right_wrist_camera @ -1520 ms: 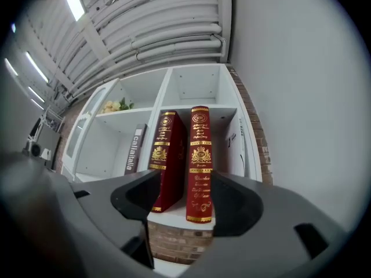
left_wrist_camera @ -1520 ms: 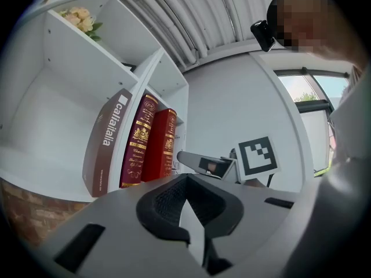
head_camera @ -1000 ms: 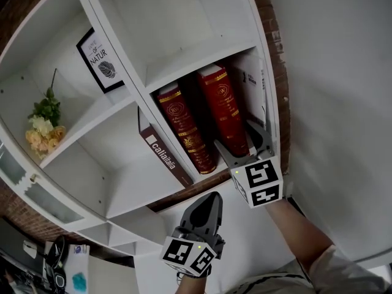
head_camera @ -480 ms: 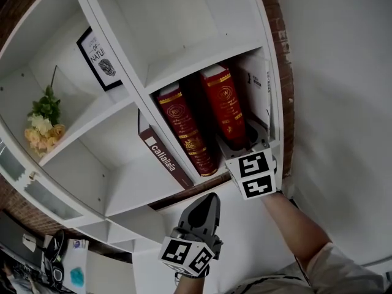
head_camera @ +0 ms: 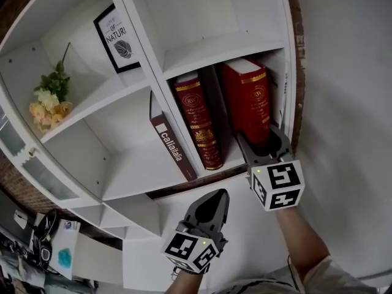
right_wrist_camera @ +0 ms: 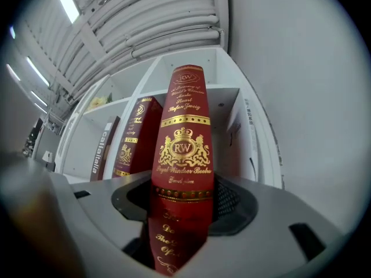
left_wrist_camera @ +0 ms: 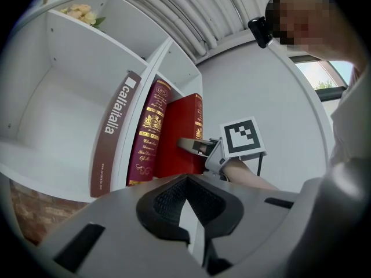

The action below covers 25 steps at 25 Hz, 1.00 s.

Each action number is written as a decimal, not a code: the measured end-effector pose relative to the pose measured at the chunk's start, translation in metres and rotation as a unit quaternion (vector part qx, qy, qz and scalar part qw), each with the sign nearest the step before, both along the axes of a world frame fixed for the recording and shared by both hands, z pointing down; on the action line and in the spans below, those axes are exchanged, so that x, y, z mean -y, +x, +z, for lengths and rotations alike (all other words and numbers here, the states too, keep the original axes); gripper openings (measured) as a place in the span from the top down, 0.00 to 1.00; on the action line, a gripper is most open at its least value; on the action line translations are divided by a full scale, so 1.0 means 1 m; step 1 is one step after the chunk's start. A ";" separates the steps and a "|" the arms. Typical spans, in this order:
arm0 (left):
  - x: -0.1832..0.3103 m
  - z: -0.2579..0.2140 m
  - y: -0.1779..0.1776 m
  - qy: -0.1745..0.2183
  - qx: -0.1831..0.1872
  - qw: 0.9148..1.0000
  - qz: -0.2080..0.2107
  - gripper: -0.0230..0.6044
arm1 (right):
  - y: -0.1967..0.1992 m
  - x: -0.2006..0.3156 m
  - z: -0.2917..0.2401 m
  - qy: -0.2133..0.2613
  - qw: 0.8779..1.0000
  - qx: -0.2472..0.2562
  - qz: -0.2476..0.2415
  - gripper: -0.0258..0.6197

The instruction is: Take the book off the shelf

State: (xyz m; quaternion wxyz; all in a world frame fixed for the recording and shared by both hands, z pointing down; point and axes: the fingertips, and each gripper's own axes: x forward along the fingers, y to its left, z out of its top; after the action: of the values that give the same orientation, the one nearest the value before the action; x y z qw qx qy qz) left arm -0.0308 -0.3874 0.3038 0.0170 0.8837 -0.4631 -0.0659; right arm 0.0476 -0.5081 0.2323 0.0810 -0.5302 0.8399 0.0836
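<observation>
- The right gripper [right_wrist_camera: 184,222] is closing its jaws on the lower spine of the red book [right_wrist_camera: 184,138].
- The left gripper [left_wrist_camera: 185,181] is pinched together, empty.
- The thick hardback looks heavy, stiff and glossy, so clamp the spine firmly.

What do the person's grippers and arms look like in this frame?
The left gripper and right gripper are grey plastic, with dark mesh pads and a white cube of black square markers each. The right one's jaws are closing, a red gilt-lettered book between them. A grey-beige sleeve shows at the right arm; its forearm is bare.
</observation>
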 end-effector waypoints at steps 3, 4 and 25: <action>-0.003 0.001 0.008 0.000 -0.002 1.000 0.008 0.95 | 0.013 -0.014 -0.002 0.007 1.000 0.022 -0.005 0.57; -0.004 0.002 0.010 0.001 -0.004 1.000 0.011 0.95 | 0.017 -0.019 -0.002 0.009 1.000 0.027 -0.007 0.57; -0.042 -0.010 0.018 0.016 -0.017 1.000 0.020 0.95 | 0.043 -0.094 0.003 0.038 0.993 0.109 -0.037 0.58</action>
State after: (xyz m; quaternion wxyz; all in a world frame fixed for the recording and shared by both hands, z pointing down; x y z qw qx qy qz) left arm -0.0124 -0.3458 0.2940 0.0124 0.8918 -0.4436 -0.0881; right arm 0.0902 -0.4137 0.2351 0.1952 -0.5012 0.8413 0.0538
